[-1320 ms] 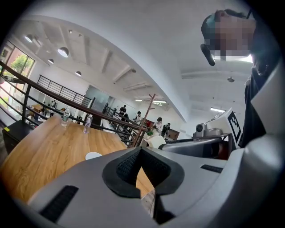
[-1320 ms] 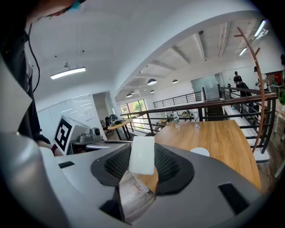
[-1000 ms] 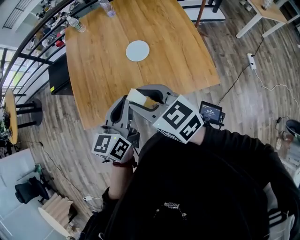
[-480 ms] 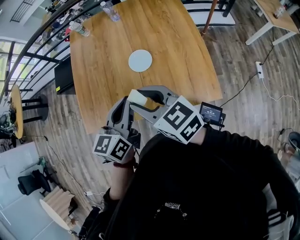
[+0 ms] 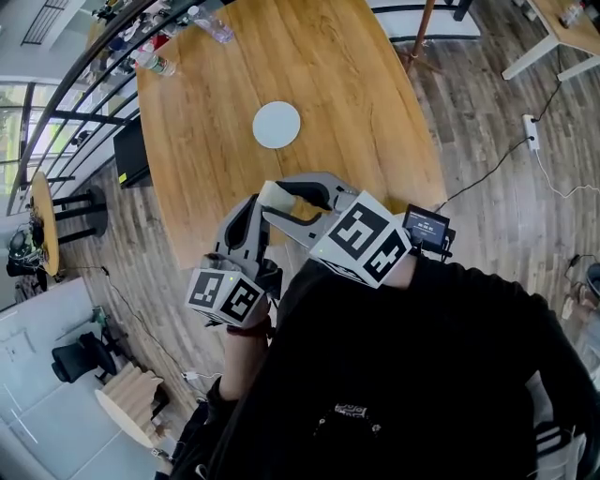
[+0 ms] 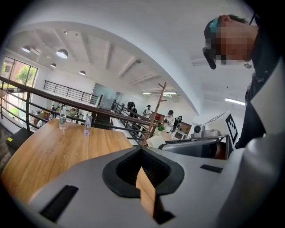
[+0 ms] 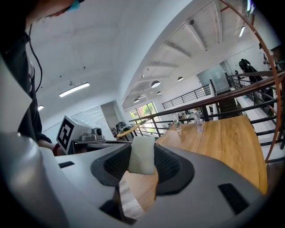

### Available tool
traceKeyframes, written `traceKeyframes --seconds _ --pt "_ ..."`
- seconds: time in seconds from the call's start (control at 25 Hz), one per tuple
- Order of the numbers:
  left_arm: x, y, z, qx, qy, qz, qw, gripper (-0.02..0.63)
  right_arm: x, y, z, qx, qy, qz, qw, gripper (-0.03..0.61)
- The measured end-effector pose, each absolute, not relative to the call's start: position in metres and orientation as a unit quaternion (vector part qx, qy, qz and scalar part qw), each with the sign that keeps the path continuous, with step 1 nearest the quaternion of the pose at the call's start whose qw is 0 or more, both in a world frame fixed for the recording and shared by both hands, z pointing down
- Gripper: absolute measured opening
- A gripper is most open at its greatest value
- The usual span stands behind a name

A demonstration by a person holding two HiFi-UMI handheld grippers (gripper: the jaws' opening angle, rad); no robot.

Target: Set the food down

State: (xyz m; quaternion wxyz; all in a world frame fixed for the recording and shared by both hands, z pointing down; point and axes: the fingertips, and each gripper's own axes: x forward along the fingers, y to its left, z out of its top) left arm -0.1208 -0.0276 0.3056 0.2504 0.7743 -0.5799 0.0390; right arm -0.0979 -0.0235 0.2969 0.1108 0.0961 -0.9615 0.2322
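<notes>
A pale, cream-coloured piece of food (image 7: 142, 156) is clamped between the dark pads of my right gripper (image 7: 142, 153). In the head view that right gripper (image 5: 278, 195) hangs in the air over the near edge of the wooden table (image 5: 356, 103), with the food (image 5: 274, 193) at its tip. A round white plate (image 5: 277, 124) lies on the table farther out, apart from both grippers. My left gripper (image 5: 249, 208) is held close beside the right one. Its jaws meet at the tip in the left gripper (image 6: 141, 156) view, with nothing between them.
Two water bottles (image 5: 152, 62) (image 5: 212, 25) stand at the table's far edge by a black railing (image 5: 66, 84). A small screen device (image 5: 427, 225) is by my right arm. Cables and a power strip (image 5: 532, 131) lie on the wooden floor at right.
Both grippers keep their pose and the food stays gripped. The head view has shifted a little, so the table and plate sit slightly differently in the picture.
</notes>
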Motion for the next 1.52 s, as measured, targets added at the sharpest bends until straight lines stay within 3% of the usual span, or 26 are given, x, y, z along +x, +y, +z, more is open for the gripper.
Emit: traceKeyframes --seconds 0.72,1.52 --pt "-0.104 -0.098 0.31 0.845 -0.475 0.04 0.241 0.003 -0.083 -0.088 0.3 0.213 -0.945 0.222 0.114 0.176" --pt "-0.203 -0.096 0.359 0.861 -0.406 0.02 0.307 0.003 -0.187 -0.086 0.344 0.244 -0.919 0.239 0.197 0.176"
